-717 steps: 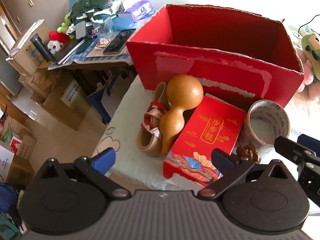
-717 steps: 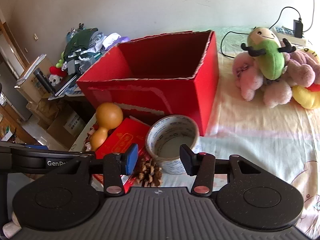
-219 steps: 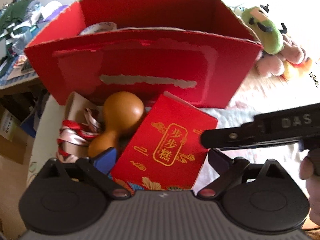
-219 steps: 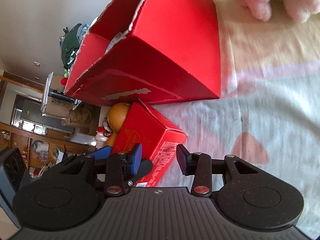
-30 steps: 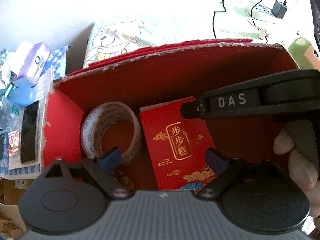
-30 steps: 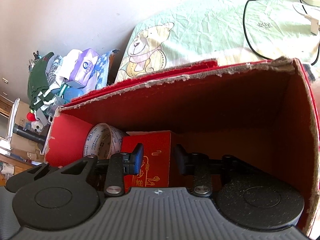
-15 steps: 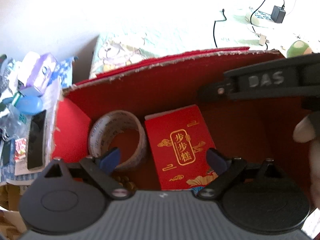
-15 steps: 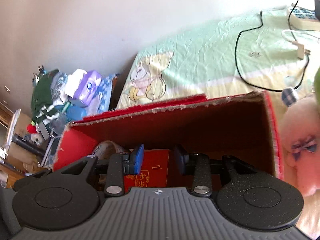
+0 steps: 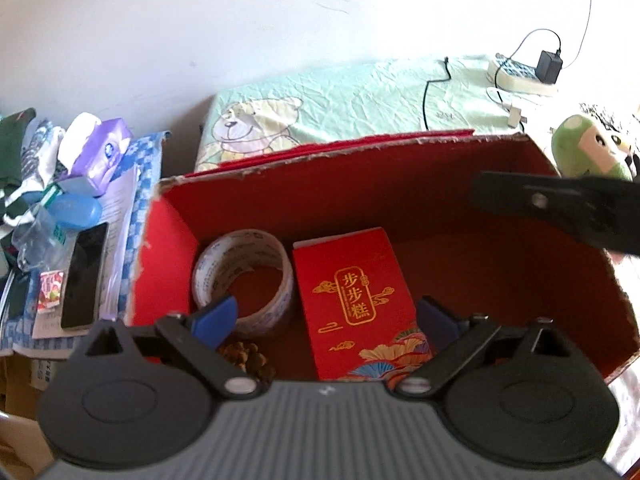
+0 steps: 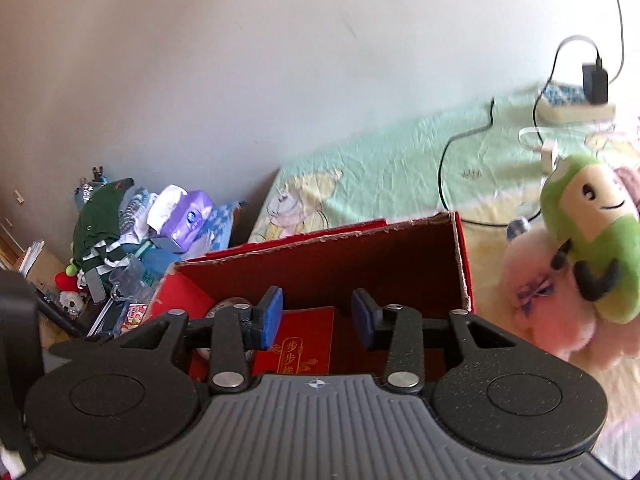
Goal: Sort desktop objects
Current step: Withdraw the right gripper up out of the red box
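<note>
Blue-padded left gripper [image 9: 326, 316]: spread wide, empty, low centre frame.
Right gripper [image 10: 317, 316]: parted, empty.
Red gift box [image 9: 356, 300]: flat inside red carton [image 9: 460, 184], directly ahead, long axis running away, beside tape roll [image 9: 244, 276].

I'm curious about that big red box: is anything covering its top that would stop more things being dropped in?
Nothing visible does. The red box is open-topped, holding a tape roll, a red packet and a pine cone. Both grippers, left and right, hover open above it.
</note>
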Demonstrator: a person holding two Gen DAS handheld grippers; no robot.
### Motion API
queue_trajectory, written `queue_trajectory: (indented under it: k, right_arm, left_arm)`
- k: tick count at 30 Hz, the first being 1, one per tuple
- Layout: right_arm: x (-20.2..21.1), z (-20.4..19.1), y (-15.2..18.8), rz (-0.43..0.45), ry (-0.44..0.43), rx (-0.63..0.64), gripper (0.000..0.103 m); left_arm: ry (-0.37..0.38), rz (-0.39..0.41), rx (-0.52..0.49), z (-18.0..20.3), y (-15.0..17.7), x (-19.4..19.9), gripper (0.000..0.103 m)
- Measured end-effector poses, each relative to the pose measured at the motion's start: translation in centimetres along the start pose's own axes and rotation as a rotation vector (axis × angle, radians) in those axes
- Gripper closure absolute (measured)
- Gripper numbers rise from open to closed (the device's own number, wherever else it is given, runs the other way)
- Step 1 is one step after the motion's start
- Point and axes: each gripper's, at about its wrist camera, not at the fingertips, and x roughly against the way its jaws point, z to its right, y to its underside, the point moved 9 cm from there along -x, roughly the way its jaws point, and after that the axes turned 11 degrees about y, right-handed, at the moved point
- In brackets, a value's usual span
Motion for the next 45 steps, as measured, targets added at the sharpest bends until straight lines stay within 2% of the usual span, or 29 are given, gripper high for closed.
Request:
queue_trajectory:
  k: [3, 7, 9, 14, 26, 34, 42, 45]
  right_arm:
    - [1.3, -0.2, 0.2, 0.045, -0.003, 0.012, 0.055]
    - [2.6, -0.4, 0.6, 0.100, -0.004, 0.027, 0.053]
    - [3.2, -0.5, 0.9, 0.104, -0.010, 0.041, 0.050]
    - [4.7, -0.8, 1.6, 0.101, -0.031, 0.076, 0.049]
    - [7.7, 0.4, 3.8, 0.038, -0.086, 0.141, 0.050]
    - [8.7, 1.4, 5.6, -0.030, -0.148, 0.139, 0.050]
    - [8.8, 2.5, 7.1, -0.084, -0.191, 0.135, 0.051]
    - [8.5, 3.1, 7.6, -0.116, -0.214, 0.111, 0.051]
  left_arm:
    - [-0.010, 0.016, 0.018, -0.3, 0.1, 0.8, 0.005]
    - [-0.019, 0.044, 0.036, -0.1, 0.3, 2.1, 0.004]
    - [-0.030, 0.055, 0.050, 0.1, 0.5, 2.5, 0.004]
    - [-0.076, 0.095, 0.093, 0.5, 1.0, 4.1, 0.004]
    - [-0.108, 0.089, 0.151, 3.3, 3.4, 6.0, 0.004]
    - [-0.122, 0.069, 0.200, 5.1, 5.1, 6.6, 0.004]
    - [-0.157, 0.016, 0.237, 6.3, 7.2, 6.4, 0.004]
    - [-0.141, 0.017, 0.249, 6.7, 8.1, 6.4, 0.004]
